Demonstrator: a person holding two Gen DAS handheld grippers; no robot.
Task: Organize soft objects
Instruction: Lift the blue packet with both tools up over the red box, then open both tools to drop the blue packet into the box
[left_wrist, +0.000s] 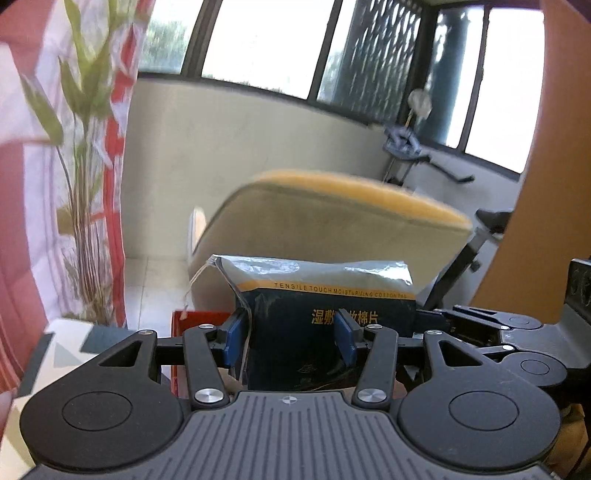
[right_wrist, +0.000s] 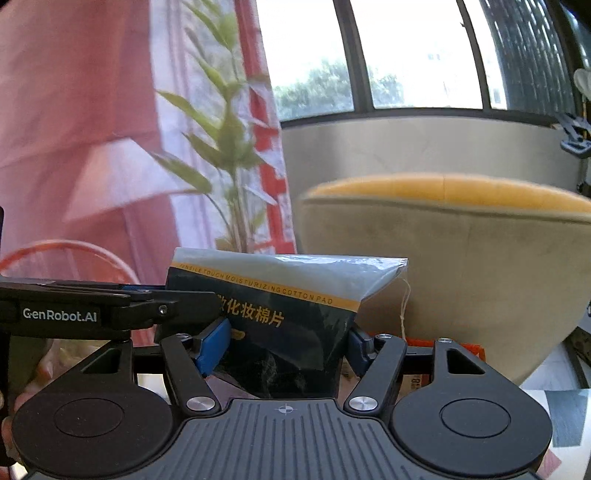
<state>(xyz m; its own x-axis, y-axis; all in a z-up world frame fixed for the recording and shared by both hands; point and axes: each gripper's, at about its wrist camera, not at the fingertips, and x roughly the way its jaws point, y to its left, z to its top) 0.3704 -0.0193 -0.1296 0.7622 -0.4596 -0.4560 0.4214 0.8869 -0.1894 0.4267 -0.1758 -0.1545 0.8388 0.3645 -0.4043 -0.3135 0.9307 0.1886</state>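
Dark pack: a soft navy cotton-pad pack (left_wrist: 325, 314) with a clear crinkled top and an orange band stood raised in front of both cameras, held between the two tools.
Left gripper (left_wrist: 291, 334): its blue pads sat on either side of the pack's left portion, pressed against the film, clamped on it.
Right gripper (right_wrist: 284, 341): its blue fingers flanked the pack's right portion; the jaws were easing apart, yet the pads looked to be touching the film.
Pack relative to tools: between each pair of fingers, its top rising above them, a thin string (right_wrist: 404, 302) dangling off the right corner.
Step in hand: by my reading, a two-handed carry of the pack toward wherever soft things go.
Next move: probably calls for keeping both grips level so the soft pack does not twist or slip, then setting it down before releasing.
Far background: a beige and yellow armchair (left_wrist: 332, 218), a leafy plant (left_wrist: 81, 155) far left, a pink curtain (right_wrist: 74, 110) and windows (left_wrist: 258, 40).
Near left: a red box (left_wrist: 192, 321) beside the pack.
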